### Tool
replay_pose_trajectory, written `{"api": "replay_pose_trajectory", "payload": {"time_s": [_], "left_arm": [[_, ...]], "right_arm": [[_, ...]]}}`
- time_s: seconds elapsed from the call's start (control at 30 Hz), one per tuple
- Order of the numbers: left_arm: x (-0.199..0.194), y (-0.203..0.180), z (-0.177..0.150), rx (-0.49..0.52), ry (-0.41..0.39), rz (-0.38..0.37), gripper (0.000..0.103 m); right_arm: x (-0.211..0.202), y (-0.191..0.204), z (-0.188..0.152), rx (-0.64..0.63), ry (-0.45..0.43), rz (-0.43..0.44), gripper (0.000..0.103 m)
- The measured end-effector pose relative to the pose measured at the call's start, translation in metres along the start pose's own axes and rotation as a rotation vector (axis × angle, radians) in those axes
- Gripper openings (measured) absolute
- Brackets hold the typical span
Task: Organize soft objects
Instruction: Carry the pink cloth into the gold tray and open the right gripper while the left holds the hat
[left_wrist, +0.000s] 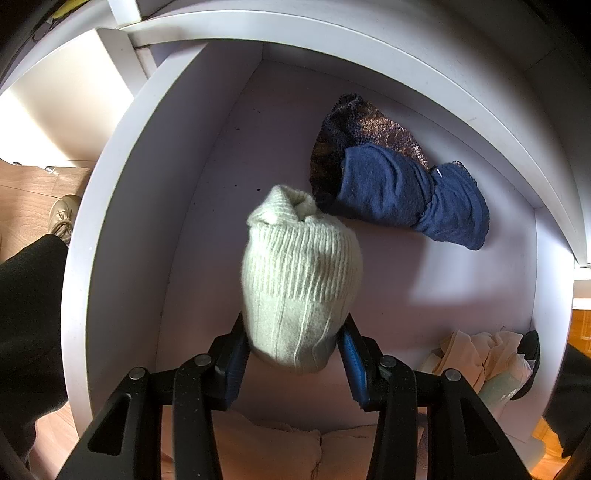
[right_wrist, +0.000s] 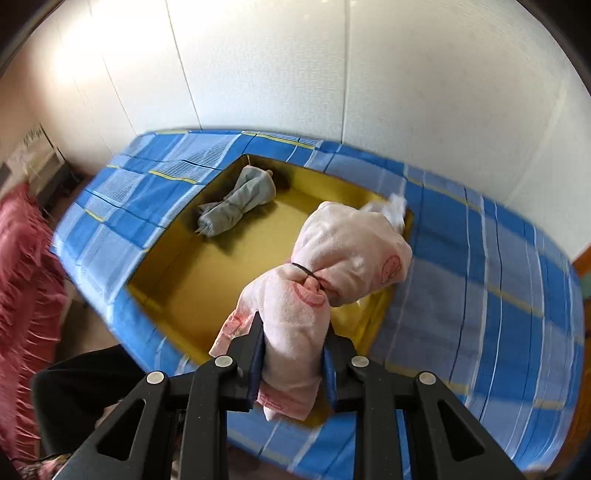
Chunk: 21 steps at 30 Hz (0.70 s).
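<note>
Left gripper (left_wrist: 295, 354) clenched on cream hat (left_wrist: 299, 273) above white drawer (left_wrist: 122, 206); navy bundle (left_wrist: 410, 195) lies beyond. Right gripper (right_wrist: 293, 365) clenched on pink towel (right_wrist: 325, 273) over yellow-lined box (right_wrist: 192, 280); grey bundle (right_wrist: 240, 201) inside.

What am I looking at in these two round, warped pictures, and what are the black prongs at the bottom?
A person holds a handheld gripper in each hand; a wide-angle camera on each looks along its two fingers. The left view looks straight down into a white drawer: the left gripper holds a rolled cream knit piece, and a navy bundle lies on the drawer floor. In the right view, the right gripper clamps a pink towel bundle tied with a black band, above a blue checked box with a yellow inside, where a grey bundle lies.
</note>
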<state>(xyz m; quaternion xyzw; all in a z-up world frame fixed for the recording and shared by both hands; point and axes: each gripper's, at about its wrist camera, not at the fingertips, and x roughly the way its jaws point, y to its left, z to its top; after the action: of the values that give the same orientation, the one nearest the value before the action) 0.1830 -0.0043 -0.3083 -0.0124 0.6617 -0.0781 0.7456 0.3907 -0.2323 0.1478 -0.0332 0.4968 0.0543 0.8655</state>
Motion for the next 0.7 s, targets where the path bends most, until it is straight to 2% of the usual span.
{"api": "replay_pose_trajectory", "payload": {"time_s": [0.17,0.33,0.53,0.7], "left_arm": [[0.0,0.0,0.0,-0.001,0.0,-0.001,0.047],[0.002,-0.001,-0.001,-0.003,0.002,-0.003,0.047],[0.003,-0.002,-0.001,-0.003,0.001,-0.005,0.047],[0.003,-0.002,-0.001,-0.005,0.001,-0.006,0.047]], "right_arm": [[0.045,0.019,0.035,-0.049,0.037,-0.039,0.025],[0.072,0.03,0.053,-0.099,0.066,-0.092,0.025],[0.107,0.025,0.073,-0.083,0.114,-0.124,0.025],[0.126,0.018,0.079,-0.076,0.117,-0.147,0.025]]}}
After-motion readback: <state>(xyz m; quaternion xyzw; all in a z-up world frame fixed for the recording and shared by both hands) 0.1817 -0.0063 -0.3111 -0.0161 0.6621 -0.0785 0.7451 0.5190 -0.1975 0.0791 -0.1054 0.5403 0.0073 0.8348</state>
